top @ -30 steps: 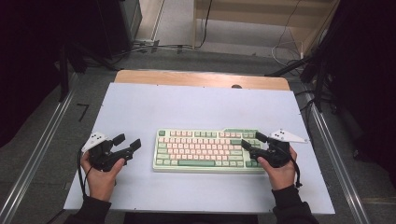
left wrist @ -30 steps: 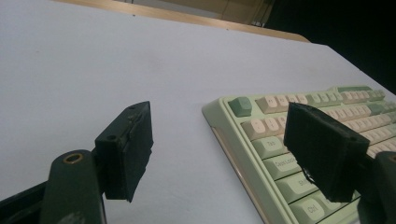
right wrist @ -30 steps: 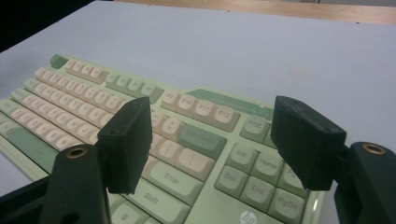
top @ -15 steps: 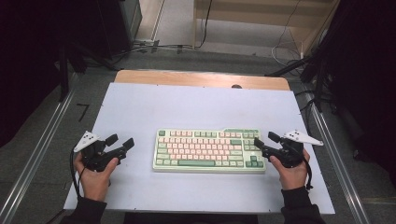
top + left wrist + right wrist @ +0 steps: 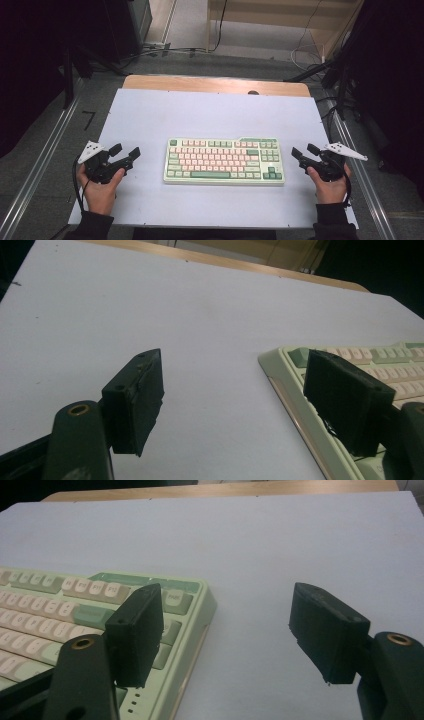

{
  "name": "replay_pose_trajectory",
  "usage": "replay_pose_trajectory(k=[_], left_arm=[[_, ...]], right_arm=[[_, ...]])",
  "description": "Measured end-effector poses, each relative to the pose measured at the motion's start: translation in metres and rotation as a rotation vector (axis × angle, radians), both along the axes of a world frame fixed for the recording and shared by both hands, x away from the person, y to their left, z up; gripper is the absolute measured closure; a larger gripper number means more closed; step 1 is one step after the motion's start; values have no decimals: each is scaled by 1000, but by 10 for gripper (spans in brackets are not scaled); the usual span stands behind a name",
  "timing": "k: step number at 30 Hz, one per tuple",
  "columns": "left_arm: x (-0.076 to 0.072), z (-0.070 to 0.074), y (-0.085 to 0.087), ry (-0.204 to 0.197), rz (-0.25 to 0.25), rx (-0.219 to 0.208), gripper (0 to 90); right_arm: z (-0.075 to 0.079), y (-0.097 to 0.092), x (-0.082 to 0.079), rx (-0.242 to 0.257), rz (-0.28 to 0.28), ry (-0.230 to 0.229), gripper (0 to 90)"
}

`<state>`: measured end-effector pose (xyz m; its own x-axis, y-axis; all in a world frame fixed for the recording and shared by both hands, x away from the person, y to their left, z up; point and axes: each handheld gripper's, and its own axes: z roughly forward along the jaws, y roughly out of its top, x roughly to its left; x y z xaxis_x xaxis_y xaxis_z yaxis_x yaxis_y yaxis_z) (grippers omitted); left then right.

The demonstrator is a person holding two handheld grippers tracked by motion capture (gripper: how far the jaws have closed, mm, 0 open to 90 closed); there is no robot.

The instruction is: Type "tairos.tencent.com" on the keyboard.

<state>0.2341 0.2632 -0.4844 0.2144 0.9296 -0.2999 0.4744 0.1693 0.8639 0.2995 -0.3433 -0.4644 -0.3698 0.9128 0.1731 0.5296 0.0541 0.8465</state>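
A pale green keyboard (image 5: 223, 160) with pink and cream keys lies flat in the middle of the white table (image 5: 215, 117). My left gripper (image 5: 125, 149) is open, off the keyboard's left end, with nothing between its jaws. In the left gripper view the keyboard (image 5: 350, 365) sits at the right, behind the right jaw. My right gripper (image 5: 305, 150) is open too, just off the keyboard's right end. The right gripper view has the keyboard (image 5: 90, 610) at the left, its corner behind the left jaw.
The white table ends in a wooden strip (image 5: 215, 85) at the far side. Metal rails (image 5: 45, 160) run along both sides of the table. Cables (image 5: 165, 50) lie on the floor beyond it.
Both hands have drawn outward from the keyboard's ends, the left one to the left and the right one to the right. Both grippers stay open. The keyboard has not moved.
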Motion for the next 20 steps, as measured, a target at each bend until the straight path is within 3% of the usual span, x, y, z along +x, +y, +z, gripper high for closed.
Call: replay_pose_trajectory(k=[12, 20], left_arm=[[3, -3, 6, 12, 51, 18, 249], [6, -6, 8, 27, 65, -3, 249]], right_arm=[[-6, -17, 4, -4, -65, 28, 286], [-9, -21, 6, 2, -85, 40, 285]])
